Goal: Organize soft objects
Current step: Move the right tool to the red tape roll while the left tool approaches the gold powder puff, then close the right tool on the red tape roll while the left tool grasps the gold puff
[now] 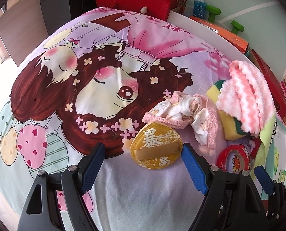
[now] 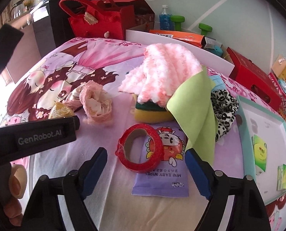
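Observation:
On the cartoon-print bedsheet (image 1: 85, 88), a golden fan-shaped pouch (image 1: 156, 146) lies between the fingers of my open left gripper (image 1: 143, 148), close to the right pad and apart from the left one. A crumpled pink lace cloth (image 1: 183, 111) lies just beyond it. My right gripper (image 2: 146, 152) is open around a red tape roll (image 2: 141, 150), which rests on a purple baby-wipes packet (image 2: 162, 181); the pads are clear of it. Behind are a fluffy pink towel (image 2: 162, 73) on a yellow-green sponge (image 2: 150, 111), a lime cloth (image 2: 194, 111) and a leopard-print fabric (image 2: 223, 111).
A red felt bag (image 2: 96, 21), a blue bottle (image 2: 165, 19), green dumbbells (image 2: 204, 28), an orange box (image 2: 181, 36) and a red box (image 2: 254, 80) line the back. A teal tray (image 2: 244, 115) with tissue packs lies right. A hand (image 2: 12, 207) holds the left gripper's body.

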Available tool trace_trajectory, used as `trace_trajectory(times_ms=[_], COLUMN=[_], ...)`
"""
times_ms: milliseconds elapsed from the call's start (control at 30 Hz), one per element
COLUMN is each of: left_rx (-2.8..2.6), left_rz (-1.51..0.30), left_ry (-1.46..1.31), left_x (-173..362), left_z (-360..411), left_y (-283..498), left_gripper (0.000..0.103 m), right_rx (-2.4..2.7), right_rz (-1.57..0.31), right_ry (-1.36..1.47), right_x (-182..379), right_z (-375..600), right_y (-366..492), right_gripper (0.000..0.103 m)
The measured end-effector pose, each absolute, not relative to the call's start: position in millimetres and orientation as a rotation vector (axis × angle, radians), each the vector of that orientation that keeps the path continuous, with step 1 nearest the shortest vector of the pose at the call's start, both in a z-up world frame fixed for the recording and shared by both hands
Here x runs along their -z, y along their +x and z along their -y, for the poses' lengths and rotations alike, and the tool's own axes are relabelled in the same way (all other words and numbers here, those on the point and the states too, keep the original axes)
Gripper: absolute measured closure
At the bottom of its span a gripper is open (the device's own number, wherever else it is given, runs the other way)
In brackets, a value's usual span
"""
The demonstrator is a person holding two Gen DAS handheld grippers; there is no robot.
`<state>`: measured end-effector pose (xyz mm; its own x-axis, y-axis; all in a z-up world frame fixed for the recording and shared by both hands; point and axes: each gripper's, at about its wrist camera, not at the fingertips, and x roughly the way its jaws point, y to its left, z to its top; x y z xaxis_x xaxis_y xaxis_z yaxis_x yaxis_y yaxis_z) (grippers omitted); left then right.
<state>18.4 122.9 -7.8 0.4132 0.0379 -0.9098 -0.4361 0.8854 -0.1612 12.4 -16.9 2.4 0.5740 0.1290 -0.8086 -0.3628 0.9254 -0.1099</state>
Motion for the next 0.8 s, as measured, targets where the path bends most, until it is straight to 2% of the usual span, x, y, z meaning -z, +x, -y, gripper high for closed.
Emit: trace_trajectory(times_ms=[167, 433, 567, 667, 800], left_rx=[-0.308, -0.287, -0.277, -0.269, -0.274], left_rz=[-1.111, -1.111, -1.110, -1.107, -1.097], left_ry=[-0.402, -0.393, -0.384, -0.378, -0.376], left_x=[8.3, 10.1, 10.7, 9.5, 6.1], left_z=[-122.6, -116.5, -113.9, -112.4, -114.4], left_y=[19.9, 24.0, 25.3, 25.7, 24.3], left_gripper=[0.022, 0.039, 0.048, 0.049, 0.050], right_rx=[-0.282, -0.282, -0.282, -0.280, -0.283], right_rz=[-0.927, -0.919, -0.914, -0.910, -0.909], right_ry=[-0.281, -0.297, -0.296, -0.289, -0.277], right_x=[6.0, 11.9, 11.7, 10.7, 9.3], right_z=[15.4, 12.0, 12.0, 12.7, 14.6], right_y=[16.7, 18.7, 18.2, 18.1, 17.8], right_gripper=[0.027, 0.033, 0.041, 0.046, 0.047])
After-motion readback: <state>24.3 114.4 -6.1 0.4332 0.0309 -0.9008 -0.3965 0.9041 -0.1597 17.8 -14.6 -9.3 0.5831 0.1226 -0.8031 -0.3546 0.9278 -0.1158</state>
